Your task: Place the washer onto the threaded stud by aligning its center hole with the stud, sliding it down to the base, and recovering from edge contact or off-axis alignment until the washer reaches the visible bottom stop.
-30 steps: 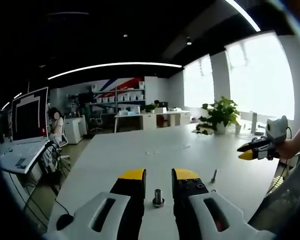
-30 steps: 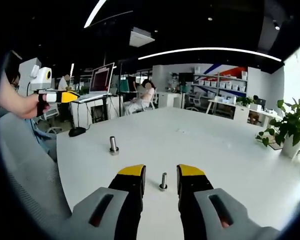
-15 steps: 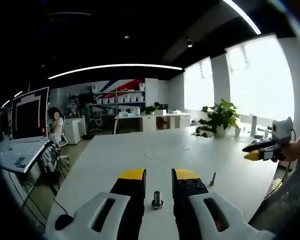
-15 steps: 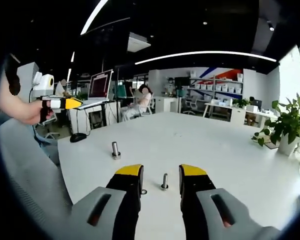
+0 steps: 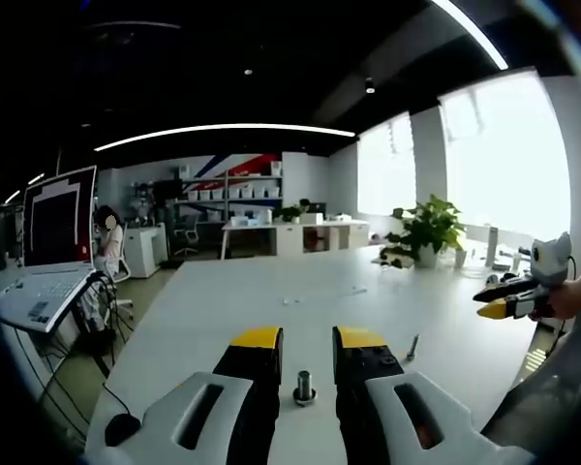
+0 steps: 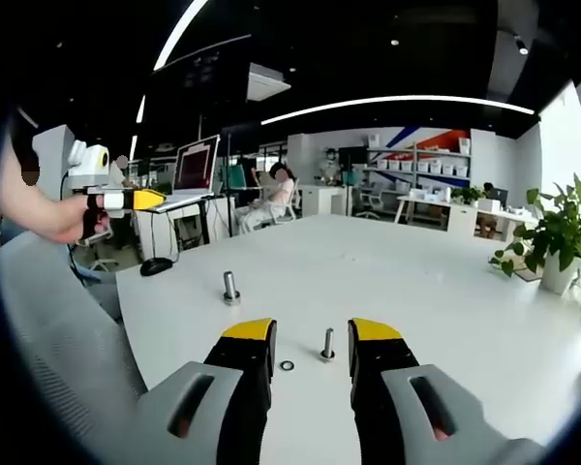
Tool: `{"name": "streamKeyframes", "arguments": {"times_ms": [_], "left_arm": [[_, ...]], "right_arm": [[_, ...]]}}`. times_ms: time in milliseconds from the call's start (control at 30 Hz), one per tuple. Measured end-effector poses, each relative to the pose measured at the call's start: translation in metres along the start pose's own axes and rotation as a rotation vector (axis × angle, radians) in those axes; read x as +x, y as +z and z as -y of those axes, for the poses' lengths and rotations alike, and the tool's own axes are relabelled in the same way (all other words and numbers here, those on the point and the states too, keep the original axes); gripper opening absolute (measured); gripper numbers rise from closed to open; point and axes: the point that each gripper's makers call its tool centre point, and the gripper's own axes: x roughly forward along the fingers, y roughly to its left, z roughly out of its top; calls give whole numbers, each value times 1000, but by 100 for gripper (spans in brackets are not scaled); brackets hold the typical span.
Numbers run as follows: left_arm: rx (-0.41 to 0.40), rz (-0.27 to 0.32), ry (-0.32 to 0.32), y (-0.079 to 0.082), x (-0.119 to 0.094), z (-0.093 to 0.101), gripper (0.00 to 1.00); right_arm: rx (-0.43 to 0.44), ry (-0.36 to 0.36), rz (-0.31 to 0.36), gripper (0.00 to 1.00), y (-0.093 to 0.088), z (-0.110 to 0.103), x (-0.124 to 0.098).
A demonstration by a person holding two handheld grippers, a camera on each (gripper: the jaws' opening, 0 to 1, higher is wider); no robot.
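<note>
The right hand-held gripper has drawn back with jaws wide and empty, bringing the washer into sight flat on the bench, just beside the threaded stud. The left hand-held gripper stays wide, empty. Pickup remains pending.

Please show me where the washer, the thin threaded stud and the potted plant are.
washer (image 6: 287,365): right gripper view, its ring.
thin threaded stud (image 6: 327,344): right gripper view, mid shaft.
potted plant (image 5: 425,225): left gripper view, its leaves.
</note>
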Motion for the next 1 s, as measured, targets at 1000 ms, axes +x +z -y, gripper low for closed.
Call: {"name": "streamKeyframes", "arguments": {"times_ms": [1000], "left_arm": [[-6, -6, 33, -1, -3, -11, 19]], "right_arm": [[-50, 130, -80, 31, -31, -27, 58]]}}
